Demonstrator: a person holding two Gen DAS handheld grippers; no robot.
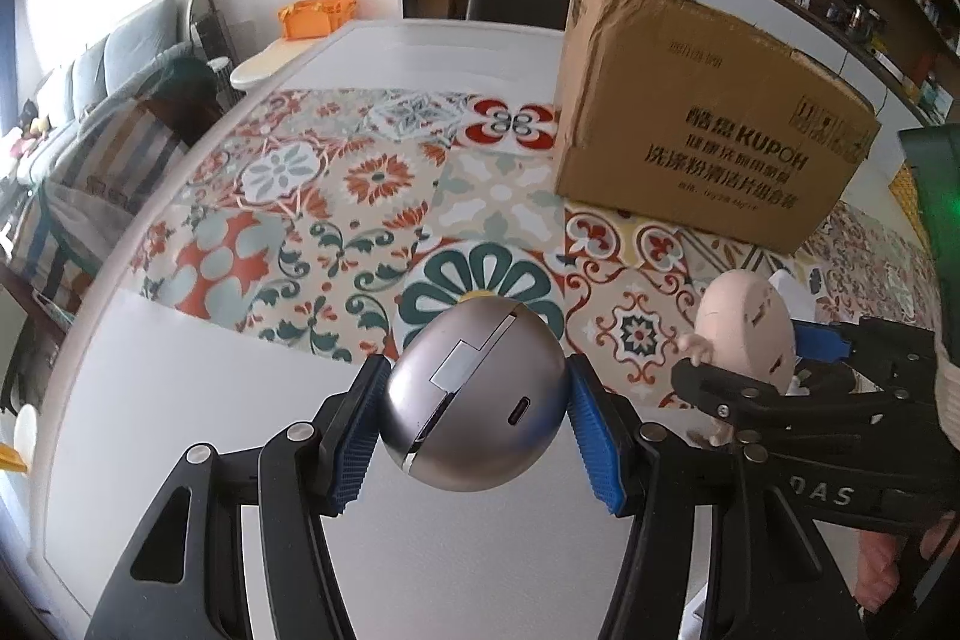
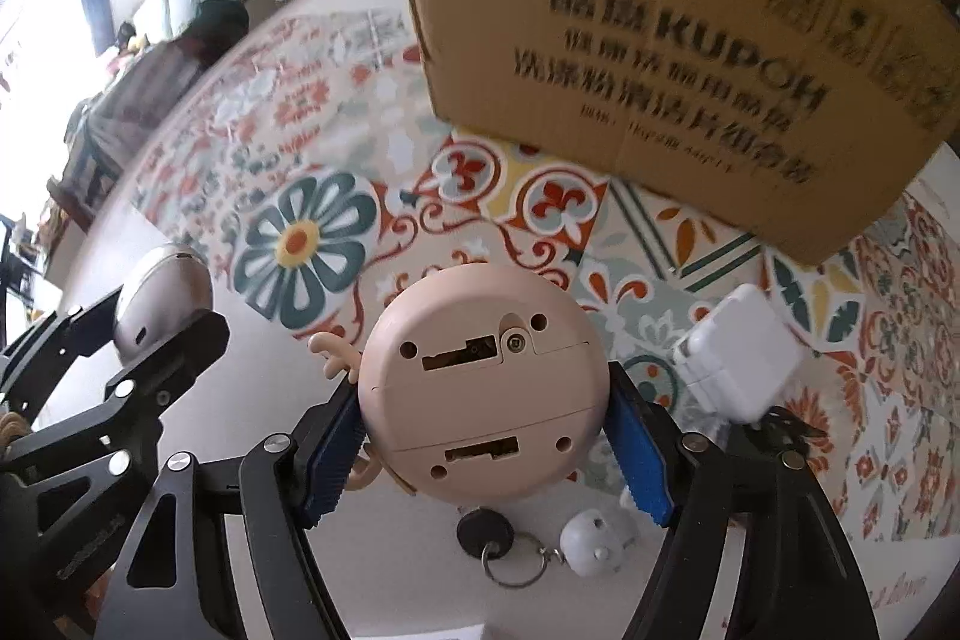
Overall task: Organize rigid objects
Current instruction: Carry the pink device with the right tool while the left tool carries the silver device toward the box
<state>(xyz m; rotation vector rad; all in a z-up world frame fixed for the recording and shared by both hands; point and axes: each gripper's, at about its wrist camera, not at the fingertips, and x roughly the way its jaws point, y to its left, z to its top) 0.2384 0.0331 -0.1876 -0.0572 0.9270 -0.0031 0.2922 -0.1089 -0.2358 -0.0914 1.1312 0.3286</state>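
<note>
My left gripper (image 1: pixel 477 427) is shut on a round silver gadget (image 1: pixel 474 394) with a USB port, held above the white table. It also shows at the left of the right wrist view (image 2: pixel 162 304). My right gripper (image 2: pixel 486 445) is shut on a round pink toy (image 2: pixel 483 382), its underside with slots and screw holes facing the camera. The same toy (image 1: pixel 747 328) shows at the right of the left wrist view, beside the left gripper. A brown cardboard box (image 1: pixel 696 112) printed KUPOH stands on the patterned mat ahead; it also fills the top of the right wrist view (image 2: pixel 660 28).
A white power adapter (image 2: pixel 741 361), a black key fob with ring (image 2: pixel 486 532) and a small white round figure (image 2: pixel 591 544) lie on the table under the right gripper. The patterned mat (image 1: pixel 360 196) covers the table's middle. A chair, a sofa and shelves stand beyond the table.
</note>
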